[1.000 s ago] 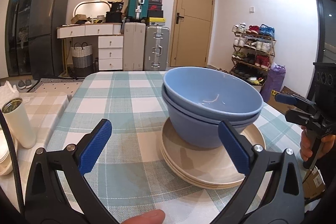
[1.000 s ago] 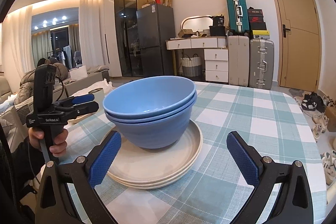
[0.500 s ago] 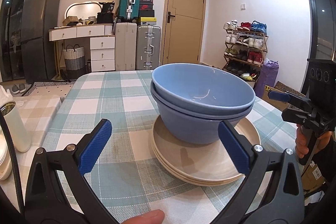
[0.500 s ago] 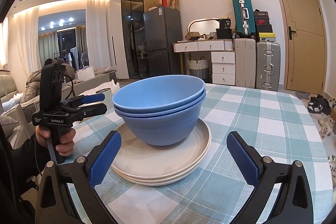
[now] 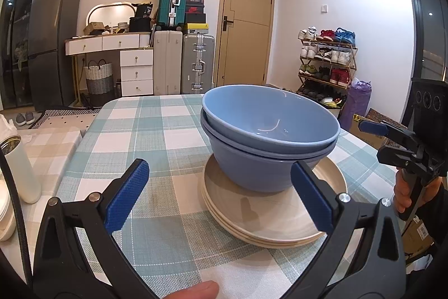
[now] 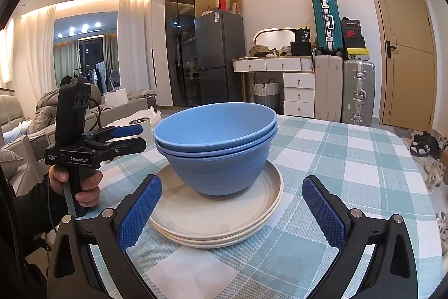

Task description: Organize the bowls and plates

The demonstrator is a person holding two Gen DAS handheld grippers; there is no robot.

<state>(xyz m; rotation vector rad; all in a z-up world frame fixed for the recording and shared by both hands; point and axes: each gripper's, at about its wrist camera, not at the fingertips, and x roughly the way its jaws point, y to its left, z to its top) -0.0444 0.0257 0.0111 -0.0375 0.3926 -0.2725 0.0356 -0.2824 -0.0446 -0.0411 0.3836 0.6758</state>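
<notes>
I hold both grippers level, low over the table (image 5: 168, 131). Left gripper (image 5: 221, 195) spread wide, empty; right gripper (image 6: 232, 208) same. Two nested blue bowls (image 6: 215, 147) sit on stacked cream plates (image 6: 218, 217), between them.

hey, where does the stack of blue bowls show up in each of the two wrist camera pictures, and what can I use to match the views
Left wrist view: the blue bowls sit right of centre, on the cream plates, beyond the open left gripper.
Right wrist view: the blue bowls sit near the centre, slightly left, beyond the open right gripper.
Shared landmark: the teal suitcase standing on the pale one.
</notes>
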